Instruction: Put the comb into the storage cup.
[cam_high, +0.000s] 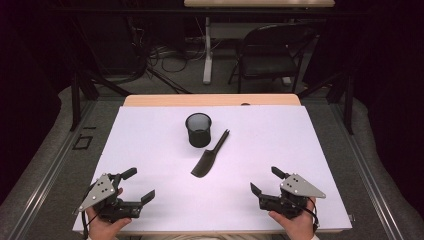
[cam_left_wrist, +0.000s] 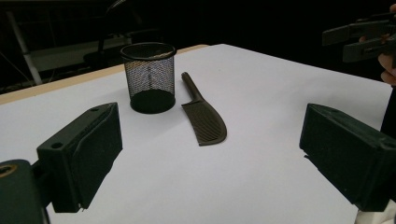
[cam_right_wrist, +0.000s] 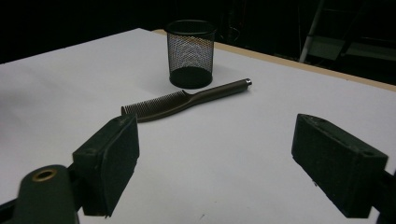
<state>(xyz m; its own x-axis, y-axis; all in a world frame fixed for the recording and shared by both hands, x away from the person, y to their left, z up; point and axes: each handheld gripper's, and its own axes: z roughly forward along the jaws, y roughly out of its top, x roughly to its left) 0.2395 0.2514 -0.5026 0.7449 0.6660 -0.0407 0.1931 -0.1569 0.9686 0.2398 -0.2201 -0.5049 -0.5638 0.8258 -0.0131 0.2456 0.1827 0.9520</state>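
Observation:
A black wire-mesh cup stands upright near the middle of the white table sheet. Just right of it and nearer to me lies a dark comb with a long handle, flat on the sheet. The cup and comb lie ahead of the left jaws, and the cup and comb also ahead of the right jaws. My left gripper rests open at the near left corner with nothing between its jaws. My right gripper is open at the near right, also holding nothing.
A wooden table edge runs along the far side of the sheet. Beyond it stand a black folding chair and a white table leg among floor cables. In the left gripper view the other gripper is at the upper right.

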